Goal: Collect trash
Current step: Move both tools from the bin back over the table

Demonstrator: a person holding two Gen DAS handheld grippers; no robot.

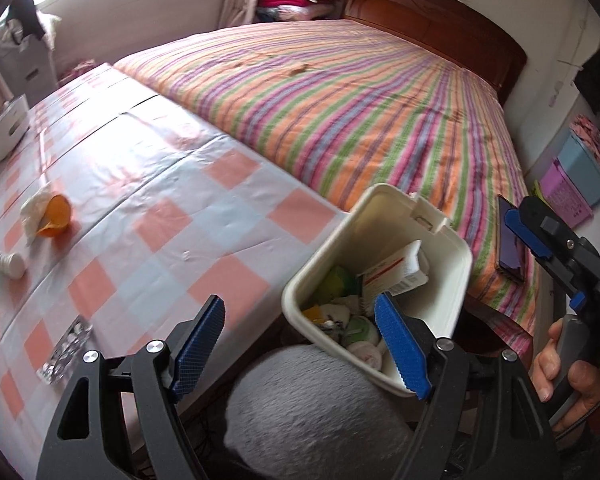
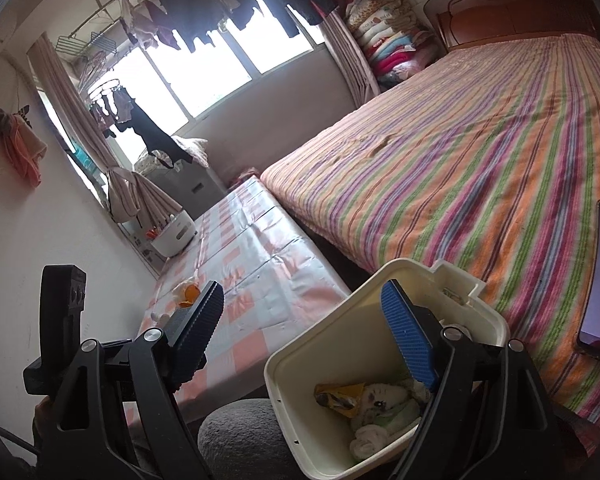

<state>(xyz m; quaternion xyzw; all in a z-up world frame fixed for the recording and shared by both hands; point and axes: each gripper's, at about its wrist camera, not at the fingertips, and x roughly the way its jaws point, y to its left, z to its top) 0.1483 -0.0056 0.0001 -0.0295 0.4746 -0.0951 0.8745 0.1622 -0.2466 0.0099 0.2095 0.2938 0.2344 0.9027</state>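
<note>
While both hands work close together over the gap beside the striped bed (image 1: 360, 92), the main hazard is the cream plastic trash bin (image 1: 452, 280), which sits tilted with its open mouth facing the cameras and appears propped against a grey fuzzy cushion (image 1: 312, 412). I cannot tell how firmly it rests there. It already holds a white cardboard box (image 1: 396, 272), wadded tissues and wrappers, so a knock from either tool could tip it and spill the lot onto the floor below.

The long surface with the pink-and-white checked plastic cloth (image 1: 148, 208) looks glossy and creased, so light litter may skid off its edge if nudged sideways instead of pinched from above.

The left tongs (image 1: 300, 348) stand wide open and empty, one blue pad overlapping the bin's rim in view; whether it touches I cannot say. The right tongs (image 2: 302, 336) are likewise spread and hold nothing, one pad showing in front of the bin mouth. Swinging either toward the surface could catch that rim.

A dark phone (image 1: 510, 240) lies at the bed's edge near the right tool and could be brushed off.

Remaining trash sits well apart from the bin: a crumpled tissue with an orange peel cup (image 1: 54, 216), a small white plastic bottle (image 1: 8, 264) beside it, and a silvery blister pack (image 1: 66, 350) nearer. The round bottle may roll away under a poor grip.
</note>
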